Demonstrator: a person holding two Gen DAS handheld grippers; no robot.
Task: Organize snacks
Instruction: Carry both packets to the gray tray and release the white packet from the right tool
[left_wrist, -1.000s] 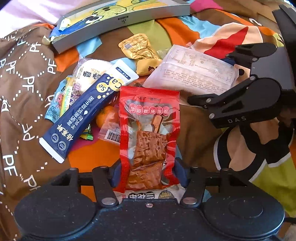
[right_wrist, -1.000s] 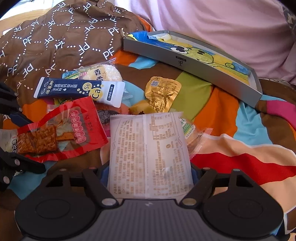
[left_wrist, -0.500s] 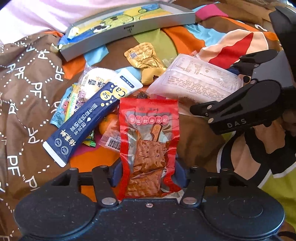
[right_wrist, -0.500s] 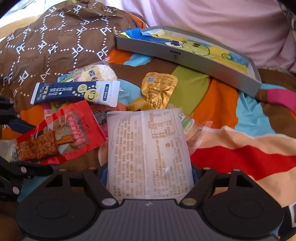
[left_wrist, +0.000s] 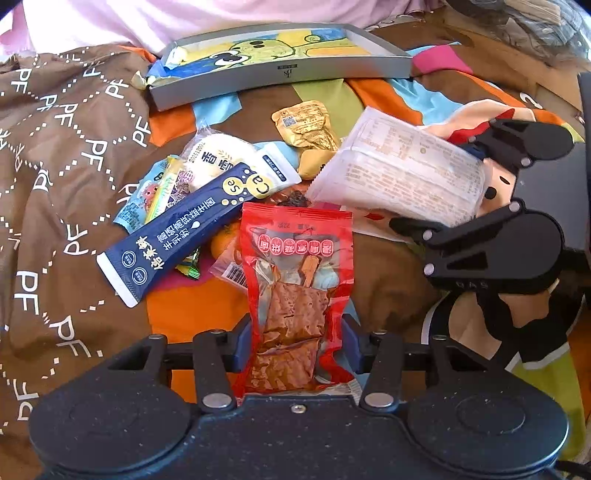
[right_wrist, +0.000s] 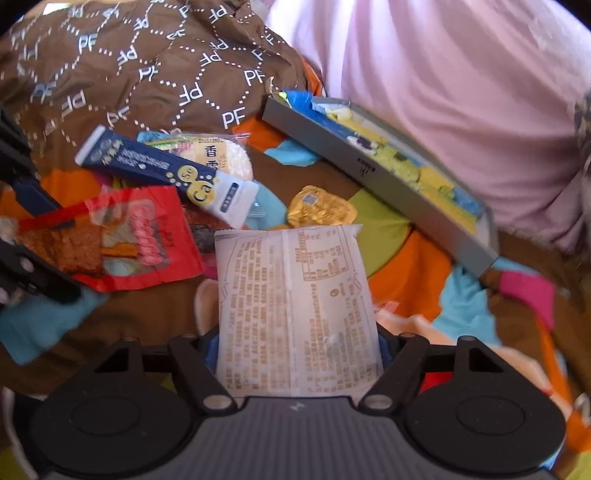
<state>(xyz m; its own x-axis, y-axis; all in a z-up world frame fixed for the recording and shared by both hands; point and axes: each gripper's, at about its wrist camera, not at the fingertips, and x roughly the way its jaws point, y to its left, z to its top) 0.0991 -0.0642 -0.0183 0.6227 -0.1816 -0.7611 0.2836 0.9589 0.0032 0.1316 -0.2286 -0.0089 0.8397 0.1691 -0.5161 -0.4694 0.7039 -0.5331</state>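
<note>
- Left claw (left_wrist: 297, 341) clamped on red plastic tofu-snack pouch (left_wrist: 295, 273), near the snack pile.
- Right claw (right_wrist: 295, 354) gripping white printed flat packet (right_wrist: 295, 314), near the grey shallow tray (right_wrist: 369, 166) lying far right.

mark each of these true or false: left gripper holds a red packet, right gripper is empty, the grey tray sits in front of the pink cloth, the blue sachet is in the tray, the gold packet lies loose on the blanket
1. The left gripper holds a red packet. True.
2. The right gripper is empty. False: it is shut on a white packet.
3. The grey tray sits in front of the pink cloth. True.
4. The blue sachet is in the tray. False: it lies on the blanket among other snacks.
5. The gold packet lies loose on the blanket. True.
</note>
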